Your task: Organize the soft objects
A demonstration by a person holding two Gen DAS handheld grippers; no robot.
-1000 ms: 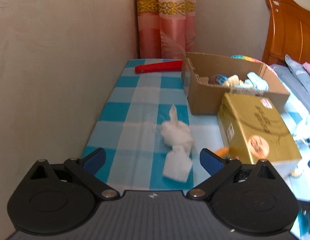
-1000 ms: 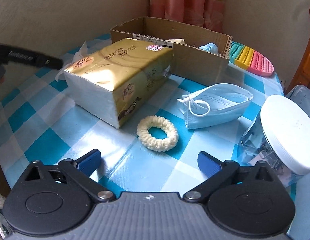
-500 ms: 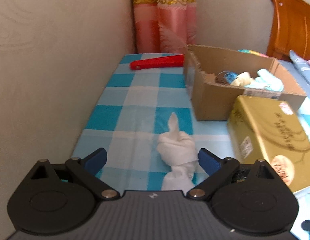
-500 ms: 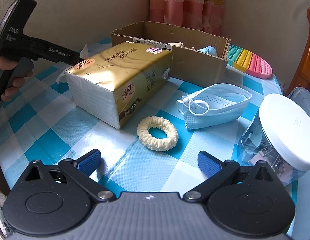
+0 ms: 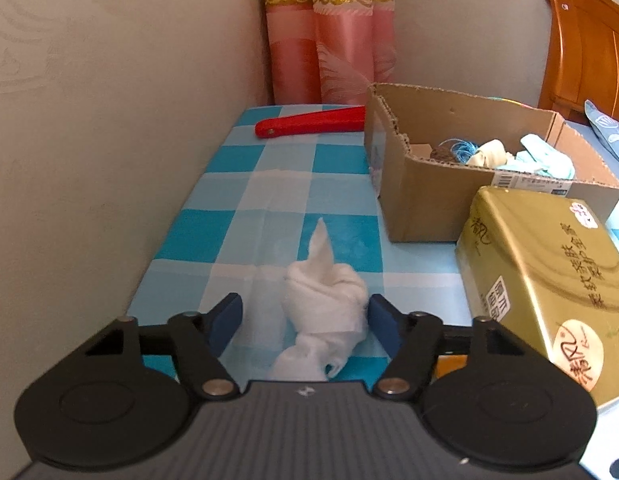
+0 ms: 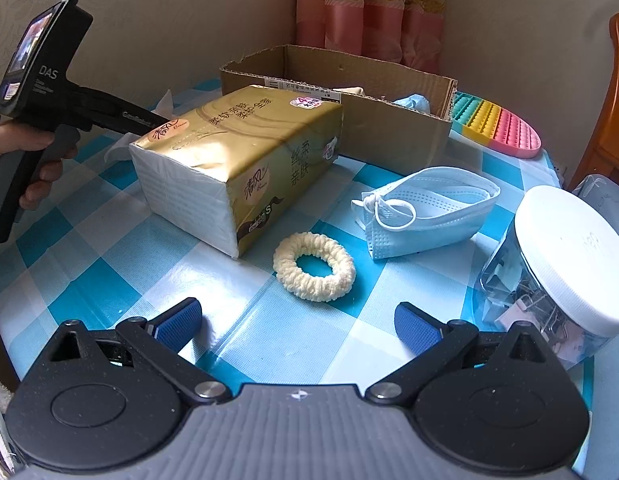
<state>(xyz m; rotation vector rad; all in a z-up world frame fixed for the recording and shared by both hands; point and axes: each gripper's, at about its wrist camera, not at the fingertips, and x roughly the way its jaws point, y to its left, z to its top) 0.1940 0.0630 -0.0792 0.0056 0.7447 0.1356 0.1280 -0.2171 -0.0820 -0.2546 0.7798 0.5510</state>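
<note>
Left wrist view: left gripper [image 5: 305, 318] jaws apart, straddling crumpled white tissue wad [image 5: 324, 300]; wad's thick middle should be clamped. Right gripper [image 6: 298, 322] apart, idle.

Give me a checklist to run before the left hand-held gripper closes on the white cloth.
1. White cloth sits between the left hand-held gripper fingers: ok.
2. Left jaws open wide enough: ok.
3. Right pad touches cloth, left pad apart: off-centre, not ok.
4. Cardboard box open, room inside: ok.
5. Tissue pack clear of the jaws: ok.
6. Right hand-held gripper open and away from the cloth: ok.
</note>
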